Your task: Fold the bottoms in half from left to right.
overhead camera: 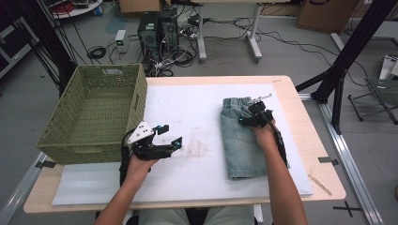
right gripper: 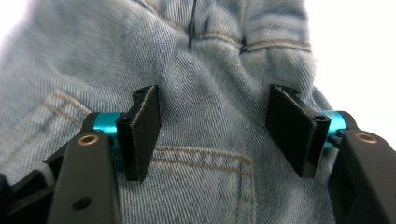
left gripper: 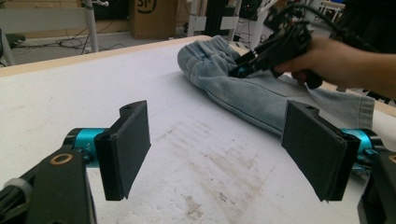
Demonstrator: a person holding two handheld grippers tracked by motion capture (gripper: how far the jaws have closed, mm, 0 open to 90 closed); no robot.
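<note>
The denim shorts (overhead camera: pixel 241 138) are lying flat on the white mat (overhead camera: pixel 197 122), over toward the right edge of the tabletop (overhead camera: pixel 305 126), waistband pointing at the far edge and leg hems toward the near edge where the person is sitting. They're folded lengthwise, so it's one narrow strip of denim with a back pocket showing.

The right gripper (overhead camera: pixel 251 116) is sitting right on top of them, up near the waistband end. In the right gripper view the jaws are standing apart with a bunched-up ridge of denim (right gripper: pixel 210 107) between them, pocket stitching just below. The pads aren't pinching the fabric, there's cloth visible past the inner faces of both, so I'm calling it open over the shorts, not gripping. The right hand (overhead camera: pixel 265 136) is resting over the middle of the shorts, forearm coming in from the near edge.

The left gripper (overhead camera: pixel 170 136) is hanging out well apart from all that, near the middle of the mat, just off the near right corner of the green wicker basket (overhead camera: pixel 94 117). Its jaws are wide open with nothing between them, just the stained patch of mat (left gripper: pixel 219 172) underneath. From the left gripper view you can see the shorts (left gripper: pixel 243 93) and the right gripper (left gripper: pixel 243 67) farther off.

The basket is sitting at the left edge of the tabletop, hanging partly off it. The floor past the far edge has computer towers (overhead camera: pixel 157 30) and a mess of cables.
</note>
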